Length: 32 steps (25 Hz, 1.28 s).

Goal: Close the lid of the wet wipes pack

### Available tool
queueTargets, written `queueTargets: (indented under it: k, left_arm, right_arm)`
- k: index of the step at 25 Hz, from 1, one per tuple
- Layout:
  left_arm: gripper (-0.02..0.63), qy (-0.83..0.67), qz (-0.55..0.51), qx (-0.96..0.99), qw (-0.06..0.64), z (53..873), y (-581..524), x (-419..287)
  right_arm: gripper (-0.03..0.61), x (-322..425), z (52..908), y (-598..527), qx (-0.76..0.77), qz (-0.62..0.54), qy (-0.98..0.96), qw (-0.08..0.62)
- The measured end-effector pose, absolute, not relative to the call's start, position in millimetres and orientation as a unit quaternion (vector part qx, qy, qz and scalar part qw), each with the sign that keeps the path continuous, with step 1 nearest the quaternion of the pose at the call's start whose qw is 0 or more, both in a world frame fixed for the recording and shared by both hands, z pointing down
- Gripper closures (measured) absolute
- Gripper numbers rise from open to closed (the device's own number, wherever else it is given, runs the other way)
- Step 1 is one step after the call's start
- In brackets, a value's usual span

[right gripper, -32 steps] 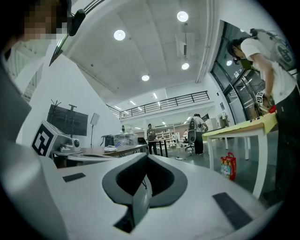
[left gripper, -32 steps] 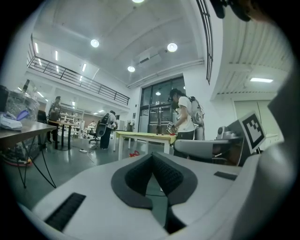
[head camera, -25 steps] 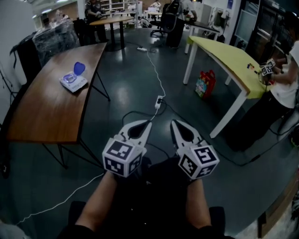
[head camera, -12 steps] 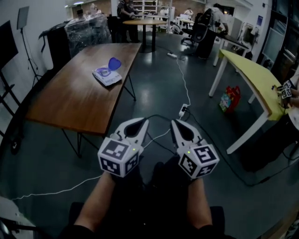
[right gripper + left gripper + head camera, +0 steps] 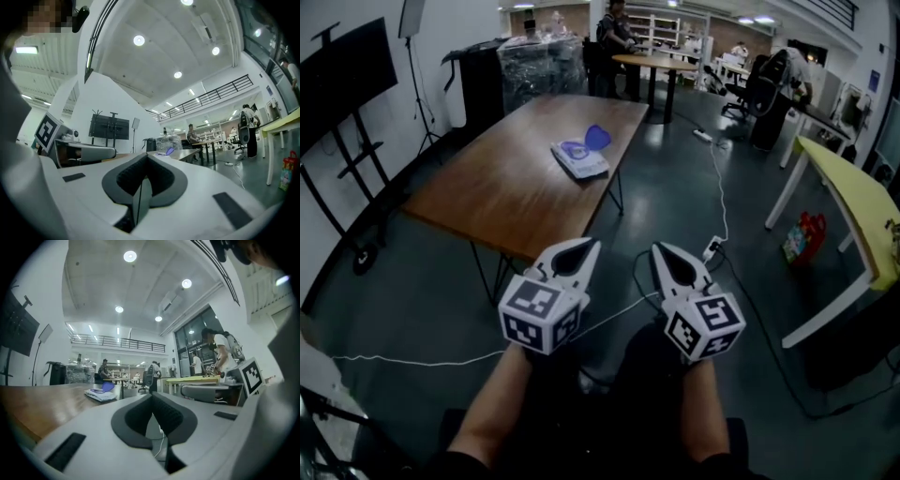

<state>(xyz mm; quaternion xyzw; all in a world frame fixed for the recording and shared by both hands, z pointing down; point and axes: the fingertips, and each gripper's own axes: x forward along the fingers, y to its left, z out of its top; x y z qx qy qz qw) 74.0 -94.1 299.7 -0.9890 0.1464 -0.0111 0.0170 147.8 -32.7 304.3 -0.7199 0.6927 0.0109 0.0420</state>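
Observation:
The wet wipes pack (image 5: 577,159) lies on the far half of a brown wooden table (image 5: 506,187), its blue lid (image 5: 597,138) standing open. Both grippers are held side by side in front of me, well short of the table and above the floor. My left gripper (image 5: 591,246) is shut with nothing in it. The right gripper (image 5: 659,248) is shut too and empty. In the left gripper view the pack (image 5: 100,394) shows small past the left gripper (image 5: 152,394). From the right gripper view only the blue lid (image 5: 168,151) peeks over the right gripper (image 5: 146,157).
A white cable and a power strip (image 5: 712,247) lie on the dark floor ahead. A yellow table (image 5: 853,202) with a red bag (image 5: 804,236) under it stands at the right. A screen on a stand (image 5: 347,75) is at the left. People are at far tables.
The view has swung left: the wooden table and the pack have come from the upper left toward the middle and nearer. Both grippers travelled along, still shut and side by side.

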Motion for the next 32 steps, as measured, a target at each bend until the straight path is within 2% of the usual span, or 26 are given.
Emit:
queueTargets:
  k: [11, 19, 32]
  left_arm:
    - [0.606, 0.200, -0.021, -0.979, 0.026, 291, -129, 36]
    - [0.607, 0.221, -0.032, -0.974, 0.034, 283, -174, 36]
    - [0.607, 0.206, -0.068, -0.973, 0.074, 259, -284, 95]
  right_arm:
    - [0.578, 122, 289, -69, -0.690, 0.032, 0.722, 0.038]
    - [0.578, 124, 279, -108, -0.682, 0.040, 0.730, 0.016]
    - [0.578, 175, 261, -232, -0.664, 0.046, 0.747, -0.015]
